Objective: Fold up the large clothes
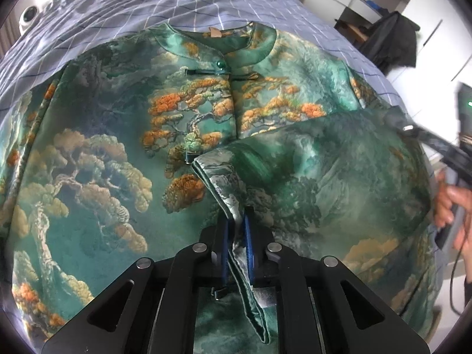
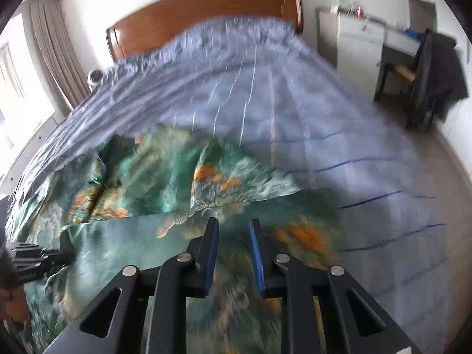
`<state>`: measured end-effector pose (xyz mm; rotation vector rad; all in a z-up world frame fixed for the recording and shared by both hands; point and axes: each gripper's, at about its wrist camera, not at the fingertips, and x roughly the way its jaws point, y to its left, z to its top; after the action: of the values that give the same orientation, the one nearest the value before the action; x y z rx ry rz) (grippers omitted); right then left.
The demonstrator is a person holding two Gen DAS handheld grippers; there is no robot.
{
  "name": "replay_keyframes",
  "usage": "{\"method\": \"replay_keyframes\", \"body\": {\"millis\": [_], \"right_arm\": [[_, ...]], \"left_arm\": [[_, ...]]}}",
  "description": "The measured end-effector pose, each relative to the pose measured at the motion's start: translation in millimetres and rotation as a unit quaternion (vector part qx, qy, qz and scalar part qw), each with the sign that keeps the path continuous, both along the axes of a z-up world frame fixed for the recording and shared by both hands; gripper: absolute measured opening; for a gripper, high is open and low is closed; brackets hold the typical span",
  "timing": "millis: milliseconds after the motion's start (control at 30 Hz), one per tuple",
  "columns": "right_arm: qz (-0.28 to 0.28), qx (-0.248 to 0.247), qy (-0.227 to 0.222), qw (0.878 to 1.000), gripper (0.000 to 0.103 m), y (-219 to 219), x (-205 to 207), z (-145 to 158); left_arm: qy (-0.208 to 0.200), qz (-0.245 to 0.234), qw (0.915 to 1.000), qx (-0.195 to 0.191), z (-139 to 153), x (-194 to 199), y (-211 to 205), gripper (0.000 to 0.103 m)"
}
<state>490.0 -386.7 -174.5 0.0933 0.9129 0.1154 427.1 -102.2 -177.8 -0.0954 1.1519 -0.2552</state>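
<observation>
A large green satin garment [image 1: 124, 135] printed with orange and tan pine trees lies spread on the bed, collar toward the far end. Its right sleeve [image 1: 309, 159] is folded across the front. My left gripper [image 1: 236, 221] is shut on the sleeve's cuff edge [image 1: 218, 177], holding it over the garment's middle. In the right wrist view the same garment [image 2: 153, 177] lies ahead, blurred by motion. My right gripper [image 2: 233, 225] hovers open and empty above the garment's right side. The right gripper also shows in the left wrist view [image 1: 427, 144], at the far right.
The bed has a blue checked sheet [image 2: 295, 124] and a wooden headboard [image 2: 206, 6]. A white cabinet [image 2: 360, 41] and a chair draped with dark clothing [image 2: 433, 76] stand to the right of the bed. Curtains [image 2: 50, 50] hang at the left.
</observation>
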Motion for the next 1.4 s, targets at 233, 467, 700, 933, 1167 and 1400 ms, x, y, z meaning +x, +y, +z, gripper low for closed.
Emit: {"method": "replay_keyframes", "body": {"millis": [233, 467, 700, 933, 1167, 1400], "right_arm": [[-0.017, 0.017, 0.054, 0.998, 0.018, -2.6, 14.0, -39.0], [0.022, 0.003, 0.059, 0.998, 0.018, -3.3, -51.8, -20.3], [0.024, 0.015, 0.086, 0.996, 0.018, -7.3, -111.1, -27.1], [0.011, -0.013, 0.095, 0.995, 0.019, 1.3, -101.4, -38.2], [-0.013, -0.021, 0.068, 0.997, 0.025, 3.4, -125.3, -17.6], [-0.028, -0.011, 0.030, 0.999, 0.055, 28.5, -187.3, 13.6]], "left_arm": [[-0.013, -0.006, 0.9998, 0.010, -4.8, -2.6, -2.4, 0.010], [-0.022, -0.007, 0.9995, 0.020, -4.6, -3.7, -5.7, 0.010], [-0.026, -0.005, 0.9993, 0.027, -8.9, -3.1, -8.8, 0.011], [-0.020, -0.002, 0.9995, 0.023, -7.0, -1.6, -6.1, 0.013], [-0.043, 0.007, 0.9985, 0.034, 11.5, -31.5, 3.5, 0.047], [-0.095, -0.015, 0.9933, 0.064, 39.9, -104.7, 28.6, 0.081]]}}
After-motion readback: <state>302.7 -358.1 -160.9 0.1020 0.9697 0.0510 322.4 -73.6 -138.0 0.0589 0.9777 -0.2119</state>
